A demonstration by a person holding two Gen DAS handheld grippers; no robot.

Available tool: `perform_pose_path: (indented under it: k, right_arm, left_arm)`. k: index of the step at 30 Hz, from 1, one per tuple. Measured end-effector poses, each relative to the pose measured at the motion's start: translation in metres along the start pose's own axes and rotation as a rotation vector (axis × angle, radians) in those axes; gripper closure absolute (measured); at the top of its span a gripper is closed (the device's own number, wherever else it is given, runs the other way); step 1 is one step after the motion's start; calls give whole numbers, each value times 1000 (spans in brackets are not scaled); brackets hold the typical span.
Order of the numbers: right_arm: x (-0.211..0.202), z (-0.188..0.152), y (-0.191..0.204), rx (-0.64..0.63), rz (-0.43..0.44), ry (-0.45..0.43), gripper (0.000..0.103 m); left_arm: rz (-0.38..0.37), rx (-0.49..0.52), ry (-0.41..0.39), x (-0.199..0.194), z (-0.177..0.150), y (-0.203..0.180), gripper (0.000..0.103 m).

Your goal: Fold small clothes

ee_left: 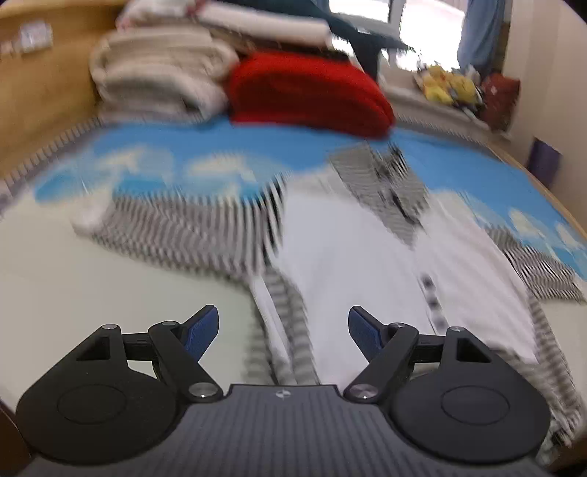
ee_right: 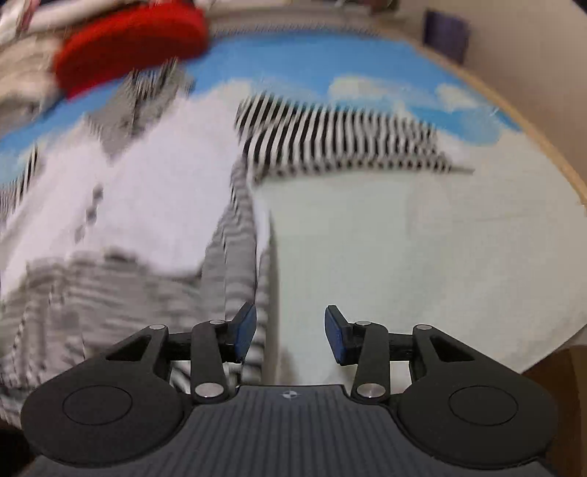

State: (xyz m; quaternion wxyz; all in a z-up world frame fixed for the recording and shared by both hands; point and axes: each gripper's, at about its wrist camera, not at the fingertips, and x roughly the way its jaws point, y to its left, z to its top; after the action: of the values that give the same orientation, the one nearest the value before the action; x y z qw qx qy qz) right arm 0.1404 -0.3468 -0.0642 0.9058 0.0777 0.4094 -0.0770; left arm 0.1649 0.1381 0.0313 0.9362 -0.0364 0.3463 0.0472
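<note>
A bed dressed in sky print, with bedding stacked at its far end

The pale sheet printed with blue sky and white clouds covers the mattress; at 12 o'clock in the left wrist view a folded red blanket lies on it, touching a stack of folded cream blankets at 11 o'clock, with a white roll and something dark teal on top. A wooden headboard runs along 10 o'clock. At 2 o'clock a bright window with a blue curtain stands above a sill holding blurred yellow toys. In the right wrist view a purple box sits by the wall at 1 o'clock.
</note>
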Motion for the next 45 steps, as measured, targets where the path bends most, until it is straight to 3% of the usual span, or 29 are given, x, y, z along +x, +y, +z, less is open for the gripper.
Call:
perform_pose_path:
  k: [3,6,10,14,15,17,22,25,30,33,38,40,41,42,45]
  right_arm:
    - [-4,7,0,26,-34,-79,60]
    - [-14,13,0,47,-3,-151,60]
    - [-30,22,11,28,39,-281,60]
    - [-35,47,29,-43,79,-277,60]
    - [-35,56,35,-71,84,-275,60]
    - [-36,81,57,-142,74,-273,60]
    - [-20,140,112,-199,156,-296,57]
    - [5,157,141,-239,213,-291,55]
    - [48,152,166,-294,194,-217,56]
    - [58,148,173,-302,208,-210,55]
    - [73,148,173,-282,216,-160,55]
    - [79,148,172,-273,211,-145,55]
    - [81,148,170,-272,200,-141,55]
    - [83,149,168,-266,190,-141,55]
    - [87,152,160,-231,166,-122,56]
  left_arm:
    - [31,-24,-61,15,42,9,21]
    - [74,-42,-117,40,78,22,21]
    - [147,-98,-87,96,101,58,26]
    - [205,-166,-26,142,81,102,52]
    - [215,-185,15,154,74,112,62]
    - [246,-239,85,171,63,135,70]
    - [299,-285,96,192,58,170,69]
    - [337,-336,114,204,54,189,68]
    - [370,-386,159,229,44,209,55]
    - [366,-430,140,239,48,219,46]
    - [370,-486,123,248,56,228,48]
    - [372,-506,116,252,58,230,63]
    - [374,-515,115,253,59,231,86]
    - [385,-521,116,253,61,232,95]
    - [412,-486,89,247,71,222,98]
